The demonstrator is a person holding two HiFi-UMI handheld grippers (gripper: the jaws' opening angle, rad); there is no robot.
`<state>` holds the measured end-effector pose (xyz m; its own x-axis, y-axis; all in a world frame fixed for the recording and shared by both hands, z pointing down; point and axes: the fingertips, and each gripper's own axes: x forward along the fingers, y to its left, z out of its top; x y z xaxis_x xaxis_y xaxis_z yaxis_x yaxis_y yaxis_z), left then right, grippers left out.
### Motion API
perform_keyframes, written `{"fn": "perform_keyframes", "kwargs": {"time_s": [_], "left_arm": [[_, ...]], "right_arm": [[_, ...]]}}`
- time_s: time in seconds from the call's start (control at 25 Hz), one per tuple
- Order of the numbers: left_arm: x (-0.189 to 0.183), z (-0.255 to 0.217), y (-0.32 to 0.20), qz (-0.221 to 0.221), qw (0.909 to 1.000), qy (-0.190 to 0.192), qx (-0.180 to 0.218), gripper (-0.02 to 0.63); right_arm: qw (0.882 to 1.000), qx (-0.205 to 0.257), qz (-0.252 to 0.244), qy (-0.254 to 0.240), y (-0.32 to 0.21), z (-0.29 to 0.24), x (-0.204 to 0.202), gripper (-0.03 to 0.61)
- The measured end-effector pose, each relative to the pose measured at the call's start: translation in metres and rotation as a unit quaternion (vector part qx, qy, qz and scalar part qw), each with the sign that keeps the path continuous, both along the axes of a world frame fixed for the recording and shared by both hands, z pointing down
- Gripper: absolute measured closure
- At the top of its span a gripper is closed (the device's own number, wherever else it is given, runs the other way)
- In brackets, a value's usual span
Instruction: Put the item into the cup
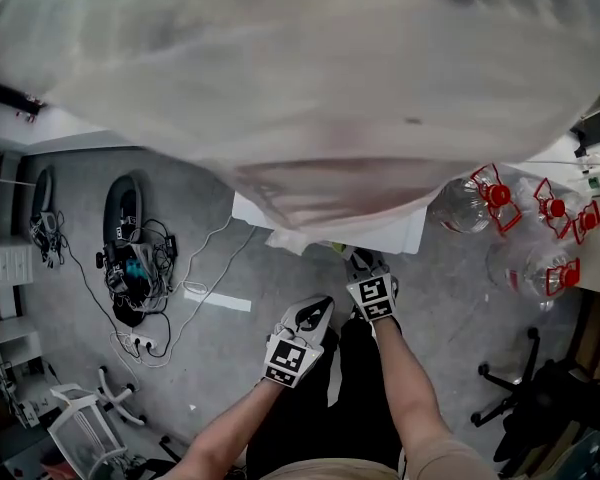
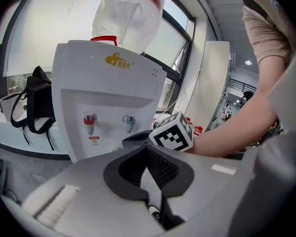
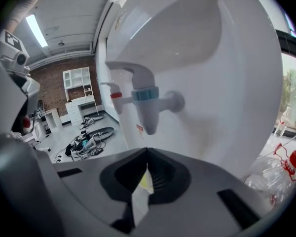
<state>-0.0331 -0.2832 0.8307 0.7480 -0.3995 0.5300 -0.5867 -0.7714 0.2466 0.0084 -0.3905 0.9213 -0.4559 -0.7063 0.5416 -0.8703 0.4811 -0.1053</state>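
Clamping a thin pale item (image 3: 142, 194) in my right claw (image 3: 147, 174), just below the dispenser's blue tap (image 3: 147, 105) ahead. My left claw (image 2: 150, 167) is pinched shut, empty. No cup shows, so the drop-in is left to do.

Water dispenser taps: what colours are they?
A red tap and a blue tap, clearest in the left gripper view.

The gold logo (image 2: 117, 59) on the water dispenser (image 2: 108, 107) is too blurred to read.
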Motion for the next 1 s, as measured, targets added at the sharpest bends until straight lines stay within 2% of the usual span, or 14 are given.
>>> {"fn": "perform_keyframes", "kwargs": {"time_s": [0.16, 0.6, 1.0], "left_arm": [[-0.002, 0.001, 0.002, 0.001, 1.0000, 0.001, 0.000, 0.606], [-0.020, 0.006, 0.008, -0.009, 0.9999, -0.006, -0.003, 0.606], [-0.019, -0.003, 0.009, -0.013, 0.9999, -0.002, -0.001, 0.606]], "right_arm": [[1.000, -0.002, 0.015, -0.008, -0.004, 0.004, 0.002, 0.566], [1.000, -0.008, 0.014, 0.008, -0.012, 0.010, 0.000, 0.565], [1.000, -0.001, 0.007, 0.026, 0.006, 0.002, 0.000, 0.565]]}}
